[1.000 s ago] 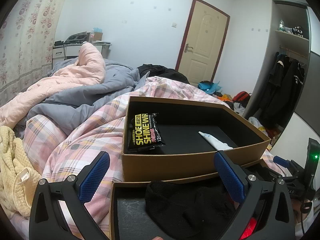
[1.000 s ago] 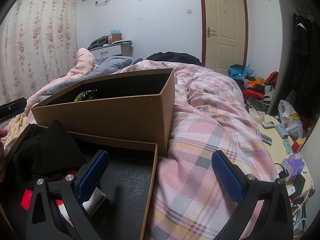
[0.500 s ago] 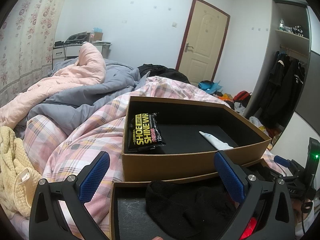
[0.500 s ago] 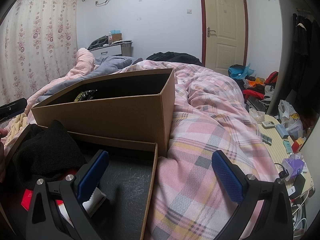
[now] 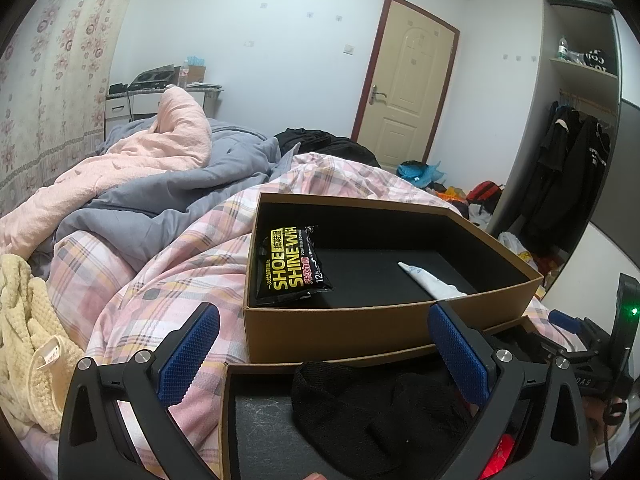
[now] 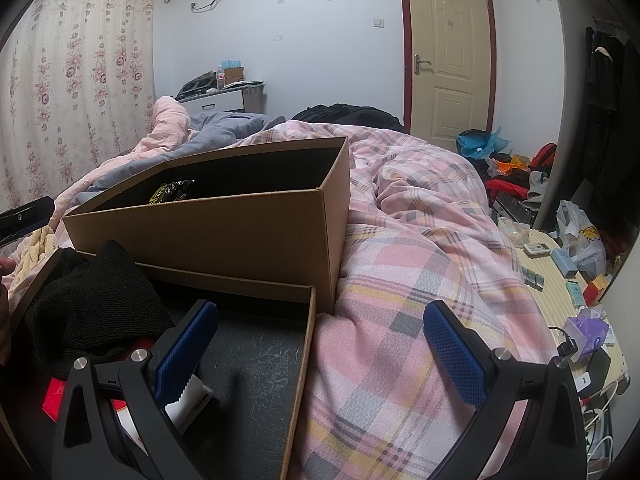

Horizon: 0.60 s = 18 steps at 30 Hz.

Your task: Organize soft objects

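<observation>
Bedroom with white walls, a cream door (image 5: 404, 92) at upper right of the frame, floral curtain (image 5: 48, 80) at far left. Bed covered by a pink plaid quilt (image 6: 420, 248), with a grey duvet (image 5: 168, 192) and pink blanket (image 5: 160, 140) bunched toward upper left. Resting on the quilt at frame centre, an open cardboard box (image 5: 360, 324) with black lining, holding a black shoe-wipe packet (image 5: 292, 266) at its left end and a white tube (image 5: 428, 282) at lower right. Just below it, touching, a shallower cardboard tray (image 6: 300, 364) holding a black knit garment (image 5: 372, 412), with something red showing beneath. Cream fleece garment (image 5: 28, 340) at lower left on the bed. Left gripper (image 5: 324, 354) over the tray, jaws spread wide, gripping nothing. Right gripper (image 6: 320, 350) straddling the tray's right wall, jaws likewise wide apart and empty.
</observation>
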Tool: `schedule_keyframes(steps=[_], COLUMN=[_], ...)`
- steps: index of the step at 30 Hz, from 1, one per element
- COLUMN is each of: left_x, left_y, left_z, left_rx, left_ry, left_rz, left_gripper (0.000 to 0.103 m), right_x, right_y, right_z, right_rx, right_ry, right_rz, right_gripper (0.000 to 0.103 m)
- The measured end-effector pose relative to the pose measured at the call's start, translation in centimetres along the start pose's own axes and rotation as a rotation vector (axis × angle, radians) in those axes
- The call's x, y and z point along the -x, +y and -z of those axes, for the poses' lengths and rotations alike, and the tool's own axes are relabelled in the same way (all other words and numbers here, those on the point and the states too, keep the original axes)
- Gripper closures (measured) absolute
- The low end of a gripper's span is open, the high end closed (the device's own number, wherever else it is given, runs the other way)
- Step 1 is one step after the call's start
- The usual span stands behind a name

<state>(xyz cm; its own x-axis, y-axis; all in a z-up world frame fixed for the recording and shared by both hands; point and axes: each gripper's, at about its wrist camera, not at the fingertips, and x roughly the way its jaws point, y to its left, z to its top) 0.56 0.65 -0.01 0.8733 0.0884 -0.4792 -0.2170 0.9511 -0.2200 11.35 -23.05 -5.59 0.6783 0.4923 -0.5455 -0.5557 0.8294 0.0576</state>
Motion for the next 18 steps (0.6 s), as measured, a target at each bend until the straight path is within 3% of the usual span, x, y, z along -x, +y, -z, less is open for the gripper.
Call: schedule_keyframes(steps=[10, 18], left_x=[0.2, 0.2], left_y=[0.3, 0.5], left_z=[0.0, 0.0], left_rx=[0.001, -0.002], left_ry=[-0.009, -0.009], left_rz=[-0.004, -0.007], left_gripper=[0.0, 0.0], right_x=[1.1, 3.2], right_y=[0.2, 1.0], right_z=[-0.1, -1.1], right_rx=[0.015, 0.103], right_ry=[-0.036, -0.058], right_rz=[-0.006, -0.146], right_gripper=[0.001, 0.001])
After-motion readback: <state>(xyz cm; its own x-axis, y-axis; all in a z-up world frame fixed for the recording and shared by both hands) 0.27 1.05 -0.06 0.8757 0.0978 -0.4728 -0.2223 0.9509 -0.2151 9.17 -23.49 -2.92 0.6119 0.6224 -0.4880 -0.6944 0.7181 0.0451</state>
